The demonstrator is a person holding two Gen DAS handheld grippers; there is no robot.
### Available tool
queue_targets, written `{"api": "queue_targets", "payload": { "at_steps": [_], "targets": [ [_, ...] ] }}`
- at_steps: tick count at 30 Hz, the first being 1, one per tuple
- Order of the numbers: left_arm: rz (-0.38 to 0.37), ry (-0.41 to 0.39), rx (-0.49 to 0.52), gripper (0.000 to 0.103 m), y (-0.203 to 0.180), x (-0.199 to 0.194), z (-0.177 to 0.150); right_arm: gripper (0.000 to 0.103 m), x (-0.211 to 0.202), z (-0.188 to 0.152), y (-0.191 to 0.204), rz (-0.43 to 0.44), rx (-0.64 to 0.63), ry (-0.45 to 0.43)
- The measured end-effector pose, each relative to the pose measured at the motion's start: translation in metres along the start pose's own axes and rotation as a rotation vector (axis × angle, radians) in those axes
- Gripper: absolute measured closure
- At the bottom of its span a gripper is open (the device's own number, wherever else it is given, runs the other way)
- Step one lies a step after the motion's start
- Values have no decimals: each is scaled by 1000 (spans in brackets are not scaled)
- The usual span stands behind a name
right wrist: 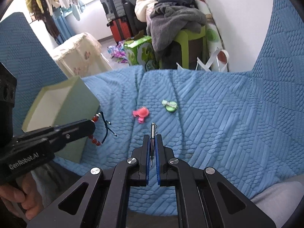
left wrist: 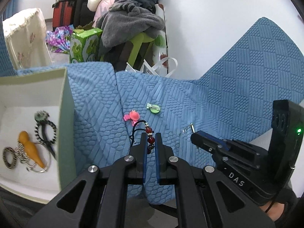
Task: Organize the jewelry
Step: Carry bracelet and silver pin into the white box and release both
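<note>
My left gripper (left wrist: pixel 151 135) is shut on a red bead bracelet (left wrist: pixel 149 131) with a dark cord, held above the blue sofa cover; it also shows in the right wrist view (right wrist: pixel 96 131). My right gripper (right wrist: pixel 152 137) is shut on a thin silver clip (right wrist: pixel 152 133), which also shows in the left wrist view (left wrist: pixel 188 128). A pink hair clip (left wrist: pixel 133 116) (right wrist: pixel 141 114) and a green hair clip (left wrist: pixel 154 108) (right wrist: pixel 170 105) lie on the sofa cover ahead. A pale green open box (left wrist: pixel 63 102) (right wrist: pixel 76 98) at the left holds hair ties, rings and an orange piece (left wrist: pixel 30 148).
The blue textured sofa cover (left wrist: pixel 218 102) has a seam down the middle and a raised backrest at the right. Beyond its far edge are a green stool (right wrist: pixel 191 43) piled with clothes, a green carton (left wrist: pixel 85 43), suitcases and a white bag.
</note>
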State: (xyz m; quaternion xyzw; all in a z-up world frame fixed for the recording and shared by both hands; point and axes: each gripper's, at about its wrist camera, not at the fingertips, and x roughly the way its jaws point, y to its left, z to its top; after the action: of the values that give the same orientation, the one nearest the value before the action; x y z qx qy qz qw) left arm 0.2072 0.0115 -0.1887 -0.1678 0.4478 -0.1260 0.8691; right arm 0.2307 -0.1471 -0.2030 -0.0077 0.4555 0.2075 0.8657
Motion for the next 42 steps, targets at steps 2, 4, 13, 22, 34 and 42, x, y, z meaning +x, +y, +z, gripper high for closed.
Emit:
{"api": "queue_targets", "payload": {
  "at_steps": [2,4,13,22,34,42],
  "targets": [
    [-1,-3,0,96,0,-8,1,100,-10,5,5,0,-3,-15],
    [-11,3,-8,96,-1,-17,2,100,-20,10,9,8,1,-34],
    [22,-90,41,96,-12,-73,21,100,-50,33,31,29,-7,-74],
    [66,-233,85,96,-7,-143,52,100,-95,74,76,60,-65,-187],
    [159,-309,51,96,40,-190,57,100,-101,106,138,139,-137,-262],
    [239,-252,-2,96,88,-184,39,100,-57,99,169,182,-149,-168]
  ]
}}
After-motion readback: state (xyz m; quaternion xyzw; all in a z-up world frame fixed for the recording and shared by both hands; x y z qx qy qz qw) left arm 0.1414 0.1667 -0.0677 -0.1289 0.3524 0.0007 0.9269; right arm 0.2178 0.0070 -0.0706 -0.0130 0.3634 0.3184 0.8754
